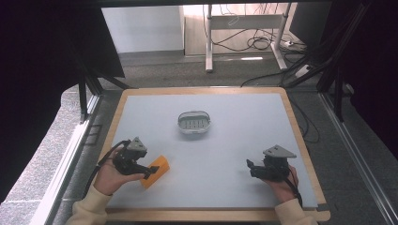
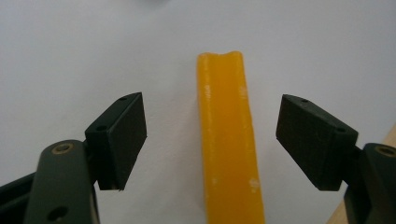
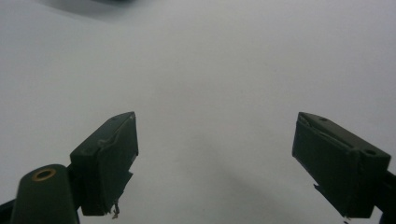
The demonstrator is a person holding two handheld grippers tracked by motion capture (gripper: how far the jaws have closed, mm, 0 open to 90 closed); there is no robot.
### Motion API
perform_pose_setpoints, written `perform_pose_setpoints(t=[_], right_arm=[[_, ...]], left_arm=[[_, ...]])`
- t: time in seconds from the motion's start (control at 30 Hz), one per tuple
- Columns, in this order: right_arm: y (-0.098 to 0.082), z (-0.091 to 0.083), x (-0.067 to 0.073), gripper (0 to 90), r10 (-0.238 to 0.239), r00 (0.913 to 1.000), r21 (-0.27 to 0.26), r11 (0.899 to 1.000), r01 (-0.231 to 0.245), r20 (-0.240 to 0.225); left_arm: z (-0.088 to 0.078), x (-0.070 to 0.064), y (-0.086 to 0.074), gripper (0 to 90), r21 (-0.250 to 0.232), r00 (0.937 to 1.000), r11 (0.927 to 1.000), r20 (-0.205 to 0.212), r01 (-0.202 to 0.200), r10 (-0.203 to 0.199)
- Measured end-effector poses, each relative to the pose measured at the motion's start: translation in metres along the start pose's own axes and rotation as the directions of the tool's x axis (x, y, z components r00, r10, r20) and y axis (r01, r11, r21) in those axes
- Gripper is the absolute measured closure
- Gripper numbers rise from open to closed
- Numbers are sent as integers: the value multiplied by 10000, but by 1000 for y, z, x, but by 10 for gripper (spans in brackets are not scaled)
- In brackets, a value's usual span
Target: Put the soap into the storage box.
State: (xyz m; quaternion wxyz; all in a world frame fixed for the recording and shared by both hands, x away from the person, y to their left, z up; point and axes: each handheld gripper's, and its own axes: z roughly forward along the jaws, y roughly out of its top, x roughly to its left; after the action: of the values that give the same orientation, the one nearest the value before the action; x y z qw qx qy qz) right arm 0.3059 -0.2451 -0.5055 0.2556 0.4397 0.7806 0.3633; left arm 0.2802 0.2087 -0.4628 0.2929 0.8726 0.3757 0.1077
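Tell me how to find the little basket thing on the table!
Look at the big grey table, then its middle, toward the far edge. The small oval basket sits there alone, pale with a slotted bottom, unlike the orange block near the left gripper.

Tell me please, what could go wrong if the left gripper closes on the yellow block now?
1. The yellow block lies between the open jaws of the left gripper, nearer the left jaw, with gaps on both sides. That jaw may touch first and push or turn it.
2. The block lies near the front edge of the table, so a slip could send it off.
3. The basket stands far off; a weak grip could fail on the way.
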Motion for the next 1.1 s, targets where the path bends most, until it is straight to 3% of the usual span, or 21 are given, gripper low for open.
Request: perform_pose_setpoints(t=[0.2,0.3,0.57,0.77,0.87,1.1], right_arm=[[0,1,0,149,-34,10000,57,10000,34,-7],[0,0,1,152,-65,10000,48,10000,65,39],[-1,1,0,152,-95,9999,98,9999,94,84],[-1,0,-1,152,-20,9998,49,10000,19,222],[-1,1,-1,153,-44,9997,89,10000,42,250],[-2,1,-1,152,-127,9995,207,9997,121,297]], left_arm=[[10,-3,1,252,435,10000,9990,-10,35,-34],[14,-4,0,282,689,9994,9974,242,220,-237],[23,-5,-1,304,1077,9992,9936,208,331,-355],[32,-6,-3,364,1594,9981,9861,306,474,-529],[39,-9,-4,441,1992,9980,9784,214,548,-602],[44,-8,-5,538,2247,9955,9711,308,802,-893]])
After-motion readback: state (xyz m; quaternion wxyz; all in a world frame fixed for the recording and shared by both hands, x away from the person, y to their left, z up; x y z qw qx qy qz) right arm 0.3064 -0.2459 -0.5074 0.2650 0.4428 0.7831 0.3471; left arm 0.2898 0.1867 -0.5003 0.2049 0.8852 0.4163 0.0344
